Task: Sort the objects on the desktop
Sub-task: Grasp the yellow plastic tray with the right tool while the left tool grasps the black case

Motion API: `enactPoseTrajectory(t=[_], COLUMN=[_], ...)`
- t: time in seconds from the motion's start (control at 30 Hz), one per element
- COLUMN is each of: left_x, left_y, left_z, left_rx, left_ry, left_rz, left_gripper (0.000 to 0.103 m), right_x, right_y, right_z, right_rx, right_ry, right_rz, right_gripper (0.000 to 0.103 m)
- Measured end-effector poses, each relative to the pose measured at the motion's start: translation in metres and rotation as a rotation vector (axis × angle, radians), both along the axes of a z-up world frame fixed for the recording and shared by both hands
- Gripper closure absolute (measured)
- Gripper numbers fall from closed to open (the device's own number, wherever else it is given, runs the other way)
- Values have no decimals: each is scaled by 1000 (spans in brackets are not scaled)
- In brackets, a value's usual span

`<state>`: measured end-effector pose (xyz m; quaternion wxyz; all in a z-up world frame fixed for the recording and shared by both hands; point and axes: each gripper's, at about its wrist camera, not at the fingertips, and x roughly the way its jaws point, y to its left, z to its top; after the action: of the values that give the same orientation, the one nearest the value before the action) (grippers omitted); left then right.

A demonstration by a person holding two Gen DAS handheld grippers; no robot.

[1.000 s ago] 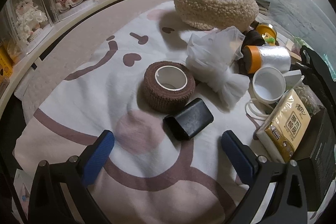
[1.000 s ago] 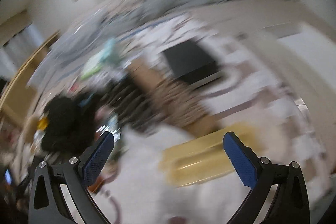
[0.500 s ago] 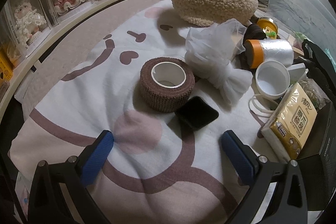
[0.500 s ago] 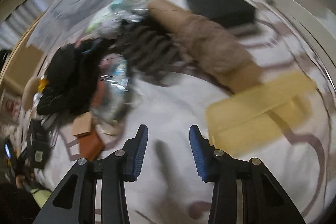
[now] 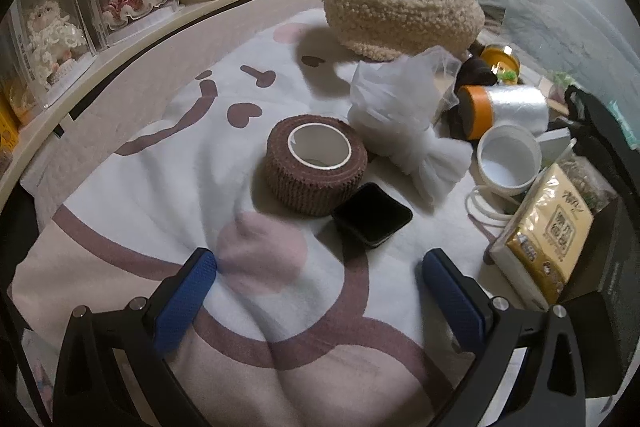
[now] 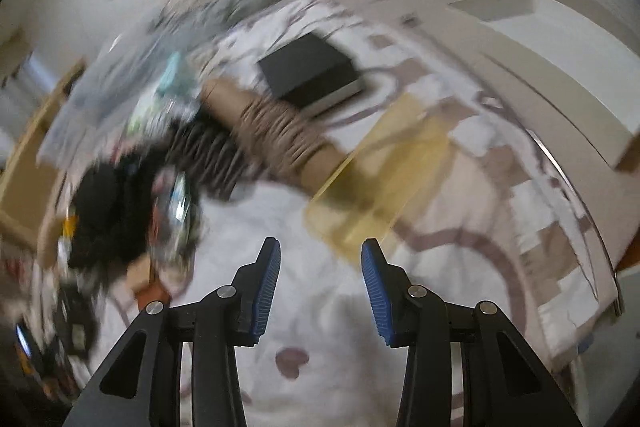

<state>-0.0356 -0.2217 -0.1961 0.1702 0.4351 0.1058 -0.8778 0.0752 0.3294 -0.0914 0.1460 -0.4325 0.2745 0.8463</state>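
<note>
1. Right gripper [image 6: 320,283]: jaws have just been opening from a full close, now part-open, nothing between them. View blurred, so the hand is travelling, above bare blanket [image 6: 304,307] short of the yellow tray [image 6: 376,187]. Judged: between items, no pick under way.

2. Left gripper [image 5: 320,279]: jaws wide, empty, hovering as before.

3. Black square dish [image 5: 372,217]: a second ago it lay tipped on its side; now it sits mouth up, touching the brown bandage roll [image 5: 316,163]. Empty. Judged: nearest piece to the left jaws, and easier to grip by a wall now.

4. White round tub [image 5: 508,163]: open, empty, beside the orange-ended film roll [image 5: 504,107].

5. Yellow tray: translucent, contents not readable through blur.

6. Fleece bag [image 5: 400,19]: mouth open, inside dark, contents cannot be told.

7. Loose stock: white mesh bundle [image 5: 400,115], tissue pack [image 5: 548,235], black box [image 6: 310,71]. All unsorted; task judged early.
</note>
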Motion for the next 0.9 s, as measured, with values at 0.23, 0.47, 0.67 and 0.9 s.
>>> enactPoseTrajectory(t=[0.23,0.47,0.67,0.9], left_x=[5,2,-1,5], left_y=[1,12,6,-4], left_z=[5,6,3,8], left_rx=[53,25,12,19], left_ry=[76,98,110,159], left_rz=[-33,-97,-82,-41], left_gripper=[1,1,2,23], right_x=[-5,-30,-34,-25], right_y=[33,35,38,36], right_z=[-17,-42,-48,-34], right_rx=[-214,-283,-255,-142], right_ry=[73,40,38,45], right_rz=[-225,-247,-246,-243], right_gripper=[15,16,46,50])
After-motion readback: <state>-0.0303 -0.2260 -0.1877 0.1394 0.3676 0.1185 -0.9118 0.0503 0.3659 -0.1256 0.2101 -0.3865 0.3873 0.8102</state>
